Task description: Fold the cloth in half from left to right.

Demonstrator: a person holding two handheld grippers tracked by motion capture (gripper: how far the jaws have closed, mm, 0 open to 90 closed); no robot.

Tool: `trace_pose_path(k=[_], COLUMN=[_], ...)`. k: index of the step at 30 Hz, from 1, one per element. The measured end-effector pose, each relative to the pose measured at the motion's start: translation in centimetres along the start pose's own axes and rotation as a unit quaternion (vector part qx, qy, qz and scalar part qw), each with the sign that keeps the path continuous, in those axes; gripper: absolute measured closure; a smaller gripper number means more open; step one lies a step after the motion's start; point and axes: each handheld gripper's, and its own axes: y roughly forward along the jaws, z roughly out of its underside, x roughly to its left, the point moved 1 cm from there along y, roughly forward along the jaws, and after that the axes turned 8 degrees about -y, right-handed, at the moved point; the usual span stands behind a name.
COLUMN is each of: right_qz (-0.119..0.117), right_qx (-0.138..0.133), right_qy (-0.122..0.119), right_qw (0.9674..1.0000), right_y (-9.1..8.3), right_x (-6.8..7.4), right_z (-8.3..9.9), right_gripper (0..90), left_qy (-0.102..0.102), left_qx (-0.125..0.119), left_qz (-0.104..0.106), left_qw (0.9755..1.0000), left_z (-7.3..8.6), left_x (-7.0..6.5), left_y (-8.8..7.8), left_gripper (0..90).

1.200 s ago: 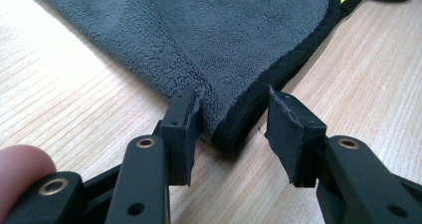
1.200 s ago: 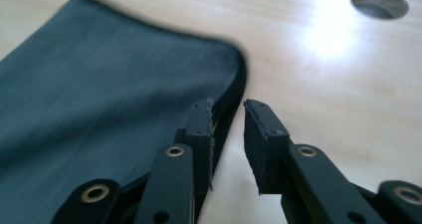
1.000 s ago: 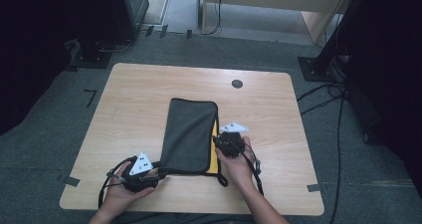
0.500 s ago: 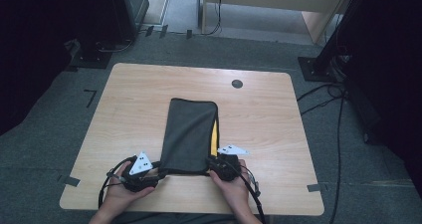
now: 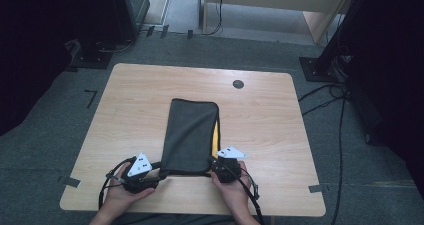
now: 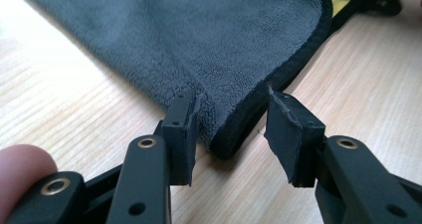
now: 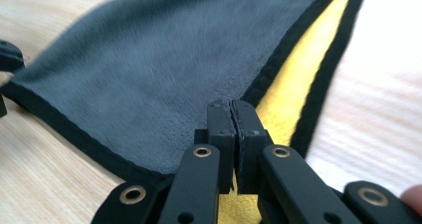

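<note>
My left gripper (image 5: 161,173) sits low at the near edge, its fingers (image 6: 181,129) spread apart. My right gripper (image 5: 215,163) has its fingers (image 7: 220,122) pressed together. Both my hands (image 5: 235,187) grip from below.

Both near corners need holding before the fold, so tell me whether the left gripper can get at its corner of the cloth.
Probably yes. The left gripper is open, its jaws standing either side of the cloth's near corner on the table, with nothing between them. The right gripper is shut at the opposite corner, out of the way.
</note>
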Motion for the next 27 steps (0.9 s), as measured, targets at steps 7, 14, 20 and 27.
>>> trace_pose_path(k=[7,14,20,27], right_qz=[0.006,0.018,0.024,0.024], right_qx=[0.002,0.030,0.046,0.018], right_qy=[-0.001,-0.004,-0.008,0.009], right_qw=[1.0000,0.9994,0.9986,0.9995], right_y=[-2.1,-2.0,-1.4,-2.1], right_x=[-1.0,-1.7,-1.7,-2.9], right_z=[-0.2,1.1,1.6,0.0], right_gripper=[88.3,88.2,83.8,70.6], left_qy=[0.011,0.028,0.046,0.080], left_qx=[-0.002,0.014,0.041,0.054], left_qz=[0.010,0.016,0.001,-0.003], left_qw=[0.9999,0.9994,0.9981,0.9953], left_z=[0.0,0.1,0.4,0.5], left_x=[-0.4,-0.7,-0.7,-0.9], left_y=[0.0,0.3,0.8,0.7], left_gripper=[55.7,61.4,74.9,84.3])
